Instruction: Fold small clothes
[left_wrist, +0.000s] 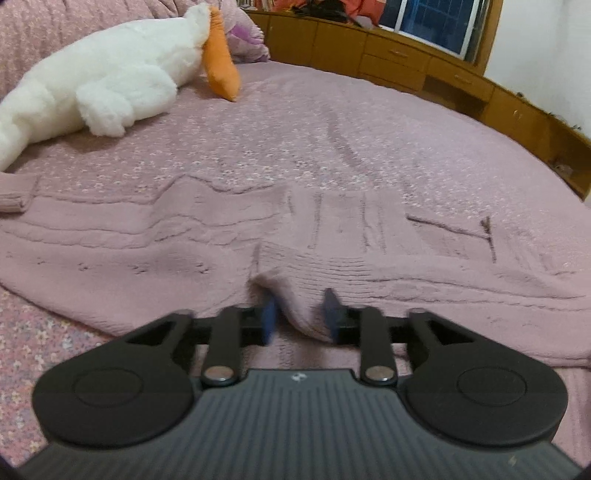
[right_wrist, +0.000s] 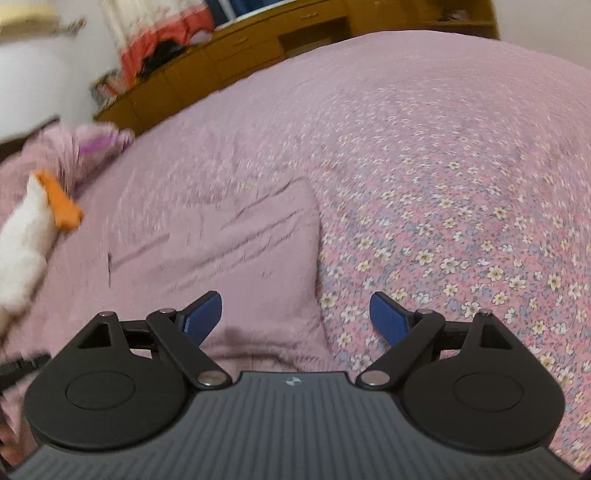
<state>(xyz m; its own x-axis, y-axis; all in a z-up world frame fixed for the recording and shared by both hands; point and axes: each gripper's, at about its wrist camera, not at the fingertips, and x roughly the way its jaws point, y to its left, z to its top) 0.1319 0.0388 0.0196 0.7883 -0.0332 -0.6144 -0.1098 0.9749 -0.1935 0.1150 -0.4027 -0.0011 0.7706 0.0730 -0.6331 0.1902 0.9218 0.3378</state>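
Observation:
A dusty-pink knitted sweater (left_wrist: 155, 243) lies spread flat on the pink floral bedspread (left_wrist: 332, 140). In the left wrist view my left gripper (left_wrist: 301, 314) is shut on a bunched fold of the sweater's near edge, the knit pinched between the blue pads (left_wrist: 269, 317). In the right wrist view my right gripper (right_wrist: 295, 317) is open and empty, hovering over the sweater's corner (right_wrist: 251, 258), with its left pad (right_wrist: 203, 314) above the knit and its right pad above the bedspread (right_wrist: 461, 221).
A white plush goose with an orange beak (left_wrist: 110, 81) lies at the back left of the bed, also in the right wrist view (right_wrist: 26, 251). A wooden cabinet run (left_wrist: 424, 70) borders the far side. A crumpled pink pillow (left_wrist: 243, 37) sits behind the plush.

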